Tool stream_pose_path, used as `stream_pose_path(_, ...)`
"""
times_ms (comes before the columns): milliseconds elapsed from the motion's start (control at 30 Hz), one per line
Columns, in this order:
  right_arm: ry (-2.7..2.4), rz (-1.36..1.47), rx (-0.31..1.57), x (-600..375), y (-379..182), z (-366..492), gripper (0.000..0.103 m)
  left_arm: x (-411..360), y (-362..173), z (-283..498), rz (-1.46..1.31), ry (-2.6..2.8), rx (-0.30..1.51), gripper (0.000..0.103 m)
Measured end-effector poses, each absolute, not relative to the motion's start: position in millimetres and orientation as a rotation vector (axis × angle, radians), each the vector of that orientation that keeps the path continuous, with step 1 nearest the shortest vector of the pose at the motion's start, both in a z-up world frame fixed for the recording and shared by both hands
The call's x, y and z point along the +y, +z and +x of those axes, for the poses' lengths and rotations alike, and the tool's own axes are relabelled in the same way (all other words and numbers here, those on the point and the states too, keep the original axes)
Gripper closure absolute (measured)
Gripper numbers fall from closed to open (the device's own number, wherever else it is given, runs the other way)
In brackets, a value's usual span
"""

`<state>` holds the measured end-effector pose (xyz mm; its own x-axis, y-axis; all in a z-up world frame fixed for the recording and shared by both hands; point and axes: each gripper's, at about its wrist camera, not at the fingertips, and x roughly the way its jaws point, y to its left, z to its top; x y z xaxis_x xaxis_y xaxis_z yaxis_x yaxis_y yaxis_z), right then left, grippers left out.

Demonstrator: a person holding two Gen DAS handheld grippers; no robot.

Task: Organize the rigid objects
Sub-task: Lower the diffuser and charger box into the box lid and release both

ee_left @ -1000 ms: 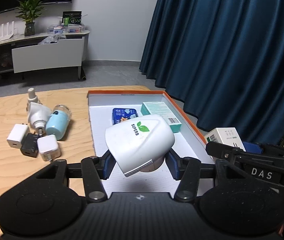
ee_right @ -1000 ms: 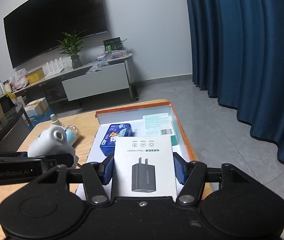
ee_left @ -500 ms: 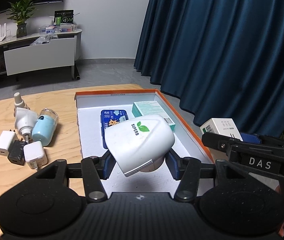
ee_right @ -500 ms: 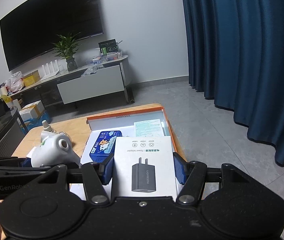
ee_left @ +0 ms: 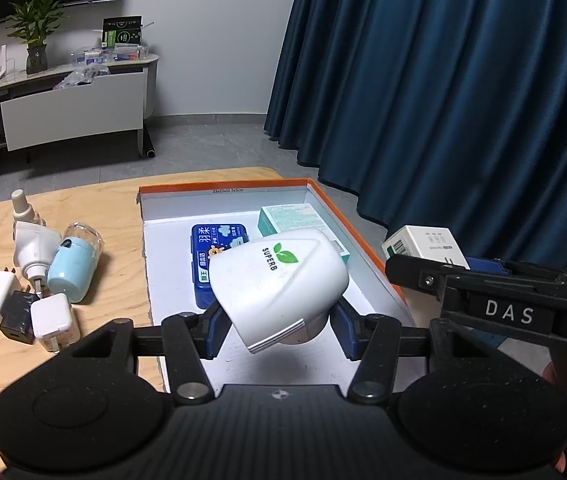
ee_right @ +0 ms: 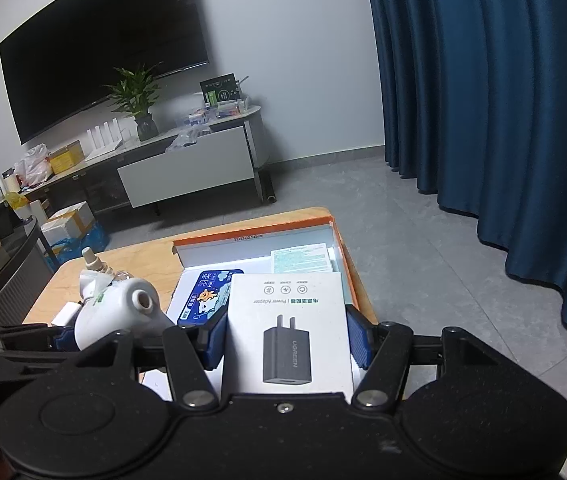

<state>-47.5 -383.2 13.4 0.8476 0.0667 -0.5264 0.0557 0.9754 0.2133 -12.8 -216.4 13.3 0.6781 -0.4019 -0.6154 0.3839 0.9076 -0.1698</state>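
My left gripper [ee_left: 275, 330] is shut on a white plug-in device marked SUPERB [ee_left: 279, 280], held above the near half of an orange-rimmed box [ee_left: 367, 248]. Inside the box lie a blue tin [ee_left: 207, 256] and a teal carton [ee_left: 295, 218]. My right gripper [ee_right: 286, 340] is shut on a white power adapter box [ee_right: 287, 328], held over the box's near right part. In the right wrist view the SUPERB device [ee_right: 119, 316] and the left gripper appear at the left. In the left wrist view the adapter box [ee_left: 423, 246] shows at the right.
On the wooden table [ee_left: 95, 208] left of the box lie several chargers [ee_left: 49, 316], a pale blue bottle [ee_left: 73, 268], a white plug-in unit [ee_left: 33, 246] and a small dropper bottle [ee_left: 21, 206]. A blue curtain [ee_left: 443, 100] hangs at the right, a TV stand [ee_right: 187, 168] beyond.
Both grippers have shifted sideways over the box with their loads; in the left wrist view the table and box slid left, then back a little. Both grips are unchanged.
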Motion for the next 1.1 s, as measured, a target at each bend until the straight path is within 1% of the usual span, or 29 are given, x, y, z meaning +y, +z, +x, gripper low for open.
stream_pose_path(1100, 0.068, 0.211, 0.592, -390.1, 13.6, 17.5, 0.032, -235.3, -0.4, 14.3, -0.014, -0.459, 0.73, 0.049)
